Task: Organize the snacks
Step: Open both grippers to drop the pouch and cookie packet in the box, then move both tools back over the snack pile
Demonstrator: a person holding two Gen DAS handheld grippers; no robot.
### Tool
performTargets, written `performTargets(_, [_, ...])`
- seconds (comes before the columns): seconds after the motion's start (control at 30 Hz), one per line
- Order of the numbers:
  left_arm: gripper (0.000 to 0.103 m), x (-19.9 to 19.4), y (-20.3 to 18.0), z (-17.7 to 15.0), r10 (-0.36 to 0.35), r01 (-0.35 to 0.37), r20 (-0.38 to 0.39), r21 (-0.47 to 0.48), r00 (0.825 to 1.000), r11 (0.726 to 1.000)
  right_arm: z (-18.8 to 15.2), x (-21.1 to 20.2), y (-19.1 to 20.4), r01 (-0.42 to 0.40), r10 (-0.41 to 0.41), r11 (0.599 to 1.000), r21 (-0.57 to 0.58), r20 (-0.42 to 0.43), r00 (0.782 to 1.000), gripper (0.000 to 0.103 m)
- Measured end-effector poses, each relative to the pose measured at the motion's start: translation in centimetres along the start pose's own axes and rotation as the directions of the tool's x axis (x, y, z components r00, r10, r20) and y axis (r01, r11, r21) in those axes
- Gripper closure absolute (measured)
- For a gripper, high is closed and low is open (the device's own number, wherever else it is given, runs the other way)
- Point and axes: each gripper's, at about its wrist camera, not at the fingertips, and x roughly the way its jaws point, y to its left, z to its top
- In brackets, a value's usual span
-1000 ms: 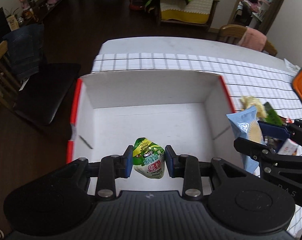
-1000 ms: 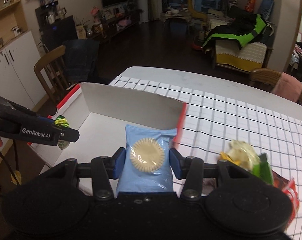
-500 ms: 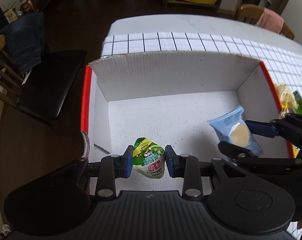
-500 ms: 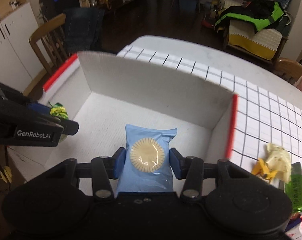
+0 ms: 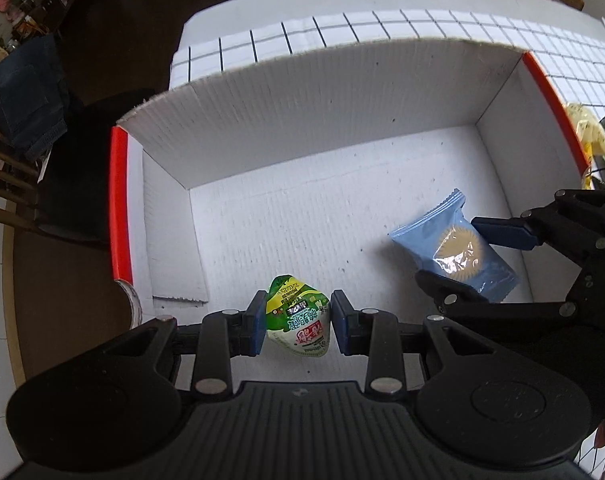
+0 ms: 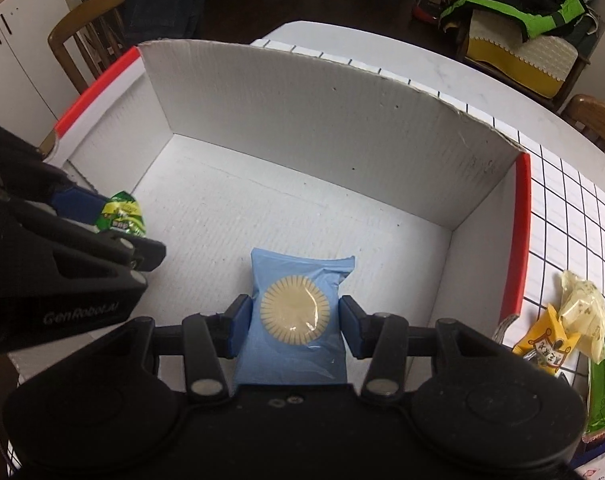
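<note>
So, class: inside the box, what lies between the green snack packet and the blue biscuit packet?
Nothing: the left wrist view shows only bare white box floor between the green snack packet and the blue biscuit packet.

left wrist: down, close | right wrist: same | shared: box [image 5: 342, 128]

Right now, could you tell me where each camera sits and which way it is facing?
Left wrist: on the left gripper, looking down into the white box; its fingers hold the green packet, with the right gripper at right.
Right wrist: on the right gripper, facing the box's far wall, gripping the blue packet; the left gripper at left.
Both show the box, both packets and both grippers.
</note>
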Motion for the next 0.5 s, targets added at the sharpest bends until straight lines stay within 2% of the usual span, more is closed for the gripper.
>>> performTargets(0.27, [0.069,0.3,0.2,0.4,-0.003,0.003,-0.02,-0.007,1.0,1.0,-0.2,-0.3,-0.6,-0.001,0.001,1.0,0.011,-0.011,1.0,0.056])
performTargets(0.5, [0.061,-1.6,0.5,-0.4,-0.041,0.042,0.041,-0.028,0.998,0.999,-1.0,-2.7,-1.5,-0.03,0.028,0.998,0.05,0.034,0.999,0.052])
